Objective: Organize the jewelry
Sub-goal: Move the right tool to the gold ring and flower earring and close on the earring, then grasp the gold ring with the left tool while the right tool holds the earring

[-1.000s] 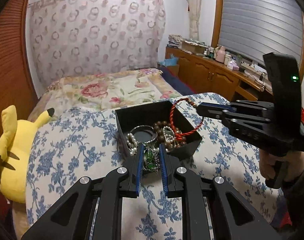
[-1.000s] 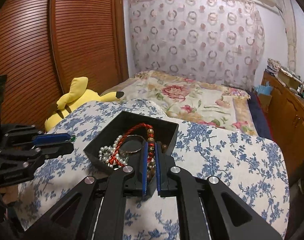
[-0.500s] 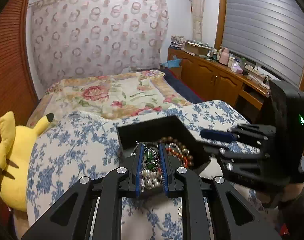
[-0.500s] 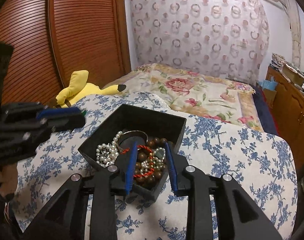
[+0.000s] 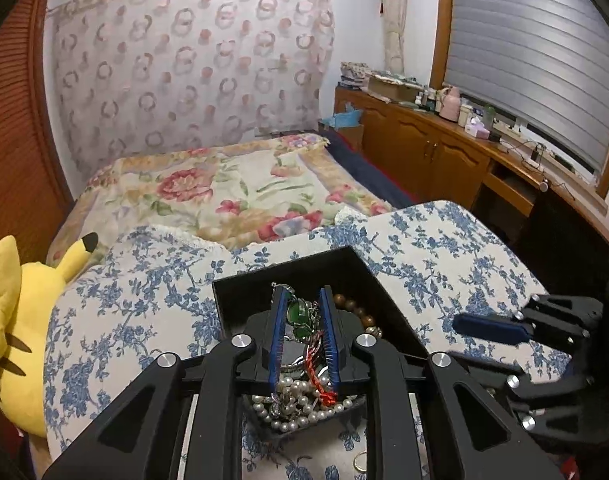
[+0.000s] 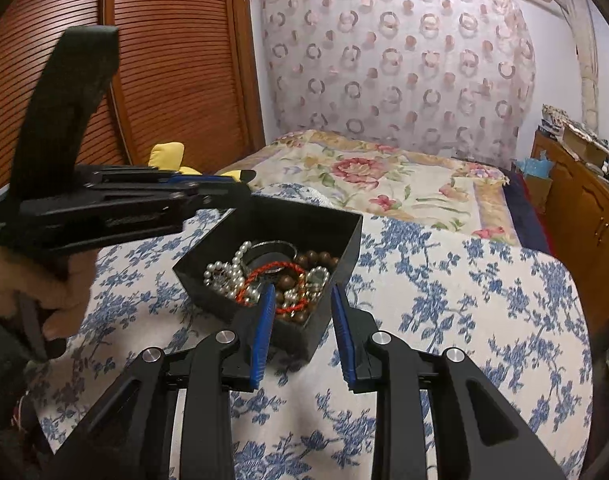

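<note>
A black box (image 6: 304,220) (image 5: 232,300) on the blue-flowered cloth holds pearls (image 6: 224,272), wooden beads (image 6: 316,258) and a red cord bracelet (image 6: 292,268). My left gripper (image 5: 303,304) hangs over the box with a green-stone chain piece (image 5: 293,313) between its blue pads. The jaws are opening while the piece still hangs between them. The right wrist view shows the left gripper (image 6: 240,190) above the box's far-left corner. My right gripper (image 6: 302,294) is open at the box's near corner, with nothing between its fingers. It appears low on the right (image 5: 488,326).
A yellow plush toy (image 5: 16,320) lies to the left of the cloth. A small gold ring (image 5: 360,462) lies on the cloth in front of the box. A floral quilt (image 6: 384,176) covers the bed behind, and wooden cabinets (image 5: 424,148) line the right wall.
The right gripper let go of the red bracelet, which now lies in the box, opened and drew back. The left gripper moved forward over the box with the green piece.
</note>
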### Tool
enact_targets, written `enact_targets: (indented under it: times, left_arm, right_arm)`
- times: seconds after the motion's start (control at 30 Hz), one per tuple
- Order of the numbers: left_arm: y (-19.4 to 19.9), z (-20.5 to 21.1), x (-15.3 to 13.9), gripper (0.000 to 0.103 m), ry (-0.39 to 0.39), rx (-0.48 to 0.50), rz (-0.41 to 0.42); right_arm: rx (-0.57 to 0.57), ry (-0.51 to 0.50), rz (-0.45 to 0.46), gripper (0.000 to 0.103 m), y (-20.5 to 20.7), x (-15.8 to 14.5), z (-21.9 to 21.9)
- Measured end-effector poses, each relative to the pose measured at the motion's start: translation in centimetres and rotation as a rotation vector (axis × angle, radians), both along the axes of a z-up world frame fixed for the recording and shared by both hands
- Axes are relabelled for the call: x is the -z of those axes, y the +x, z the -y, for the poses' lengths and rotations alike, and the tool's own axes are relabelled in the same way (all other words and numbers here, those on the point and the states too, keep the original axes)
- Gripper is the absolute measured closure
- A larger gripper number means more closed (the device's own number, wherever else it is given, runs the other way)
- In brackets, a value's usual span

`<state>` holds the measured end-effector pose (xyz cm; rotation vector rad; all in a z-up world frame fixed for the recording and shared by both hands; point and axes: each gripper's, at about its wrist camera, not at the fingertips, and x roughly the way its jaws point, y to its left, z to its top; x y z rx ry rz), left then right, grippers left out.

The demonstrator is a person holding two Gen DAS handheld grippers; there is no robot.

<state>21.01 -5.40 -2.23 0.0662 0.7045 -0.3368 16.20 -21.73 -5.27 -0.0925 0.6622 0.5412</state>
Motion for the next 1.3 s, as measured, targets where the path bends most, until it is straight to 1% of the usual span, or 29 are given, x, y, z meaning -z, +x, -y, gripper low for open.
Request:
enact_targets:
  times: [0.1,0.27,0.33,0.37,0.43,0.53,0.6,0.8,1.0,1.07,1.1,1.23,1.3]
  left_arm:
    - [-0.2,0.0,0.3,0.072,0.009,0.0,-0.004]
    - [-1.2,-0.6,0.6,0.054,0.002,-0.006,-0.007]
    - [-2.2,-0.9,0.8,0.039,0.007,-0.008,0.0]
    - [-2.6,-1.1,0.9,0.036,0.01,-0.009,0.002]
    - [-3.4,-1.4,1.2,0.023,0.014,-0.006,0.001]
    - [-4.4,-2.1,1.7,0.015,0.017,-0.011,-0.003]
    - [-5.0,-2.6,2.1,0.013,0.018,-0.011,-0.01]
    - [-6.4,-4.1,3.6,0.012,0.027,-0.015,-0.047]
    - [-7.2,-5.1,5.4,0.012,0.039,-0.012,-0.094]
    - [-7.5,-5.3,5.9,0.012,0.047,-0.01,-0.101]
    - [-7.5,-5.3,6.0,0.012,0.05,-0.009,-0.104]
    - [-7.8,-4.8,6.9,0.012,0.06,0.015,-0.136]
    - [-7.9,-4.3,7.2,0.012,0.058,0.037,-0.146]
  right_arm:
    - [-0.014,-0.007,-0.012,0.071,-0.7,0.6,-0.2]
    - [-0.05,-0.022,-0.046,0.072,-2.1,1.9,-0.8]
    - [-0.066,-0.033,-0.056,0.072,-2.8,2.4,-1.2]
    - [-0.074,-0.038,-0.063,0.072,-3.1,2.8,-1.4]
    - [-0.091,-0.052,-0.075,0.072,-3.6,3.4,-2.0]
    - [-0.117,-0.067,-0.095,0.072,-4.1,4.1,-2.7]
    - [-0.136,-0.081,-0.107,0.072,-4.4,4.5,-3.3]
    - [-0.194,-0.128,-0.139,0.072,-4.7,5.5,-5.1]
    - [-0.208,-0.191,-0.139,0.072,-4.7,6.1,-6.3]
    - [-0.198,-0.217,-0.123,0.083,-4.8,6.1,-6.4]
    - [-0.199,-0.217,-0.126,0.086,-4.8,6.0,-6.3]
    - [-0.196,-0.208,-0.13,0.087,-5.0,5.9,-5.4]
    - [-0.186,-0.186,-0.128,0.087,-5.1,5.6,-4.6]
